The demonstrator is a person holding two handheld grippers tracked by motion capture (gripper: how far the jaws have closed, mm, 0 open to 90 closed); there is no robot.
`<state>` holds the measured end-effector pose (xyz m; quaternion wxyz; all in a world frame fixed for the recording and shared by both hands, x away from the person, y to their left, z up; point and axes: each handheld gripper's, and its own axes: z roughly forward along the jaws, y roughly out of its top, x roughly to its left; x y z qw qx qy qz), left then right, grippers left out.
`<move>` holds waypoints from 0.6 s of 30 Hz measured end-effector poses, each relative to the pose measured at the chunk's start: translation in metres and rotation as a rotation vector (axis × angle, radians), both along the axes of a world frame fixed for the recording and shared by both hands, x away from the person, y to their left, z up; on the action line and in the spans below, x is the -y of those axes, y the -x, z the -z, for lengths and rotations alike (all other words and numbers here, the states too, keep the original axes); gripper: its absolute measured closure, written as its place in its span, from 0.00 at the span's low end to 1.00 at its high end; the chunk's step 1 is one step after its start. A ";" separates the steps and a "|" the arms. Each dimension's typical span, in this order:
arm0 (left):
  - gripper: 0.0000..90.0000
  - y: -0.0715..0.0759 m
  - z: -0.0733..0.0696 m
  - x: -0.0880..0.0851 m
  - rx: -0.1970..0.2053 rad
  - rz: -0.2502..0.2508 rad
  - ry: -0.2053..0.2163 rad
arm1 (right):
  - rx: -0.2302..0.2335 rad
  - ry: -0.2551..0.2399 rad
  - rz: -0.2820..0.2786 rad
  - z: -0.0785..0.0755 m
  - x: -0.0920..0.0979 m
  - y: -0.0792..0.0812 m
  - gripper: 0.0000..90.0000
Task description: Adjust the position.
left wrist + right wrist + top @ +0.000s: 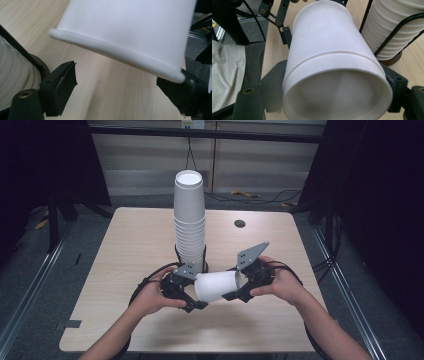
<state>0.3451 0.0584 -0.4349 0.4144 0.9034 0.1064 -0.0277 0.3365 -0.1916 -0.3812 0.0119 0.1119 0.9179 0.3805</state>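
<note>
I hold a white paper cup (217, 285) on its side above the desk (125, 255), near the middle of the near edge, just in front of the tall stack of cups (190, 222) standing in its wire holder toward the centre. My right gripper (235, 292) is clamped on the cup near its base end; in the right gripper view the cup's wall (329, 50) sits squeezed between both black jaws, with a seam line showing where, in my judgement, two nested cups meet. That grip keeps the cup level and steady so the other hand can work on it. My left gripper (197, 304) sits at the rim end with its jaws apart: in the left gripper view the rolled rim (120, 53) rests against one jaw while the other stands clear of it, so nothing is pinched there yet. I judge this placement is meant to catch the rim and pull one cup from the other. The main risk is crushing the thin wall if either grip tightens too far.
</note>
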 end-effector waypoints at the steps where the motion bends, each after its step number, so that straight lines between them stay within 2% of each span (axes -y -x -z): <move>1: 0.17 0.000 0.000 0.000 0.004 -0.002 0.001 | -0.001 -0.003 -0.003 0.000 0.000 0.000 0.25; 8: 0.15 0.001 -0.003 0.001 0.013 0.014 0.013 | 0.003 -0.005 -0.023 0.000 -0.003 0.001 0.25; 13: 0.10 -0.001 -0.004 0.001 0.040 0.023 0.009 | 0.002 -0.003 -0.033 0.000 -0.004 0.002 0.26; 16: 0.08 -0.001 -0.004 -0.001 0.039 0.020 0.027 | 0.000 -0.001 -0.039 -0.001 -0.004 0.001 0.26; 18: 0.07 -0.002 -0.004 -0.001 0.061 0.026 0.024 | -0.001 0.000 -0.040 -0.001 -0.004 0.001 0.26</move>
